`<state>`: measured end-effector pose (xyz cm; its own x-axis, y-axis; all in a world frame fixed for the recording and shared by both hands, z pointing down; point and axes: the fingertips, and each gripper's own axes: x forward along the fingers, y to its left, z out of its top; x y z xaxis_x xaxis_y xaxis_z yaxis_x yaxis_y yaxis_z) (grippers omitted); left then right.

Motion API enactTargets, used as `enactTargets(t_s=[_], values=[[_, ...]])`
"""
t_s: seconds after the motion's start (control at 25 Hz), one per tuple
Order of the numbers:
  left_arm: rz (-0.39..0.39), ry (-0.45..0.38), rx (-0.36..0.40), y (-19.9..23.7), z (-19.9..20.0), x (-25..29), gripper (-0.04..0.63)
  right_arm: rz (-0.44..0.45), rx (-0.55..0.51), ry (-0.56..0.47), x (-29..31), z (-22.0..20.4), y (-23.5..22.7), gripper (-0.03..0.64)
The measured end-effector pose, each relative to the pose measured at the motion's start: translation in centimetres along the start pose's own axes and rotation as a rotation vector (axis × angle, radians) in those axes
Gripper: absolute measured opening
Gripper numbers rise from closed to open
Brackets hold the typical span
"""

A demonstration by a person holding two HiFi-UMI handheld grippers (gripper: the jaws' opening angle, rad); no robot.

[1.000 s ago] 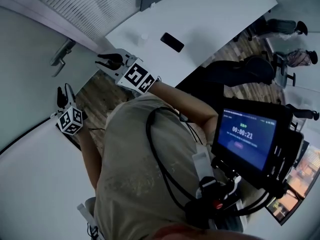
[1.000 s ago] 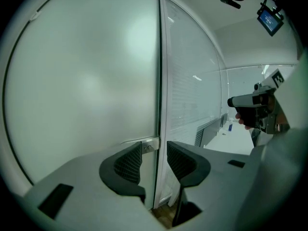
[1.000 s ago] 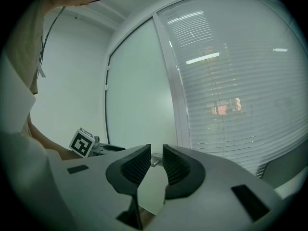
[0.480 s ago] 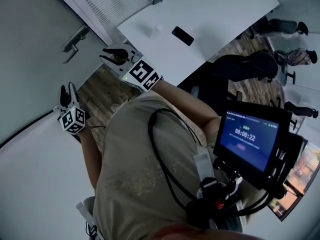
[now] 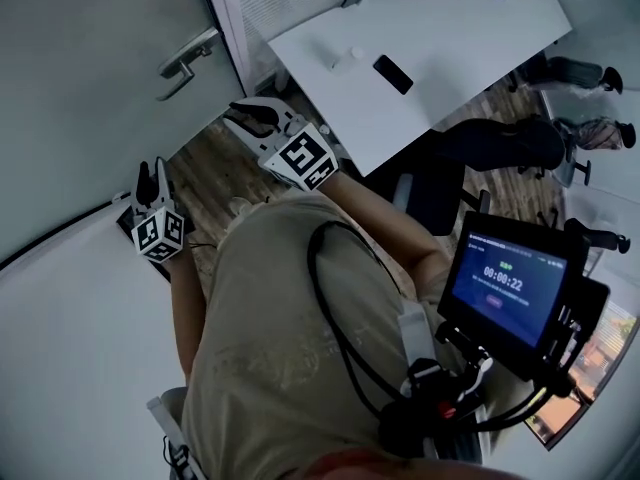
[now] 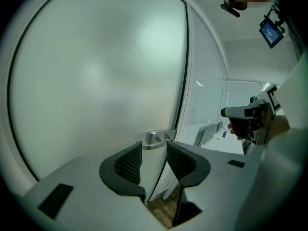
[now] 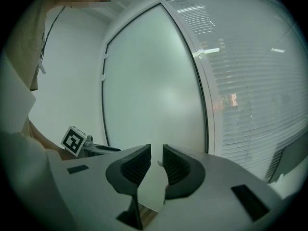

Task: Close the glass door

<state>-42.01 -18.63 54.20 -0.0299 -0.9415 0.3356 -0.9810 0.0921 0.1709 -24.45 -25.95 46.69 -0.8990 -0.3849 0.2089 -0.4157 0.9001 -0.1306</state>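
Nearest me, my left gripper points at the frosted glass door. Its jaws are slightly spread with nothing between them, and the door handle sits just beyond their tips. My right gripper is held right of the handle, jaws a narrow gap apart and empty. Neither touches the door.

I judge the closing step to be in hand. The next move calls for a jaw set on the handle or pane, then a steady push toward the frame.

The left gripper view shows the handle and a sliver of wood floor below it. The right gripper view misses the handle but shows slatted blinds. Only the head view shows the white worktop, farther right of the handle.
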Motion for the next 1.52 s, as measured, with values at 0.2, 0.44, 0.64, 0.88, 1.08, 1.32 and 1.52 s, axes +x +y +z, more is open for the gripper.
enactTargets(t_s=[0.2, 0.44, 0.64, 0.88, 1.08, 1.32, 1.52], values=[[-0.016, 0.007, -0.028, -0.8, -1.1, -0.1, 0.178, -0.001, -0.014, 0.023, -0.3, -1.3, 0.3, 0.072], [-0.007, 0.007, -0.049, -0.6, -2.2, -0.5, 0.178, 0.024, -0.046, 0.044, 0.1, -3.0, 1.5, 0.072], [0.012, 0.01, -0.061, 0.0, -3.0, -0.6, 0.178, 0.053, -0.066, 0.05, 0.8, -3.8, 2.3, 0.072], [0.021, 0.016, -0.066, 0.3, -3.9, -0.5, 0.178, 0.052, -0.08, 0.053, 1.4, -4.3, 2.0, 0.072], [0.022, 0.031, -0.075, 0.3, -4.8, -0.5, 0.178, 0.059, -0.083, 0.066, 1.6, -4.8, 2.2, 0.072], [0.015, 0.04, -0.076, -0.3, -5.3, -0.6, 0.178, 0.061, -0.079, 0.07, 1.4, -5.1, 2.3, 0.072], [0.009, 0.044, -0.072, -0.7, -5.4, -0.8, 0.178, 0.054, -0.07, 0.068, 1.1, -5.1, 2.3, 0.072]])
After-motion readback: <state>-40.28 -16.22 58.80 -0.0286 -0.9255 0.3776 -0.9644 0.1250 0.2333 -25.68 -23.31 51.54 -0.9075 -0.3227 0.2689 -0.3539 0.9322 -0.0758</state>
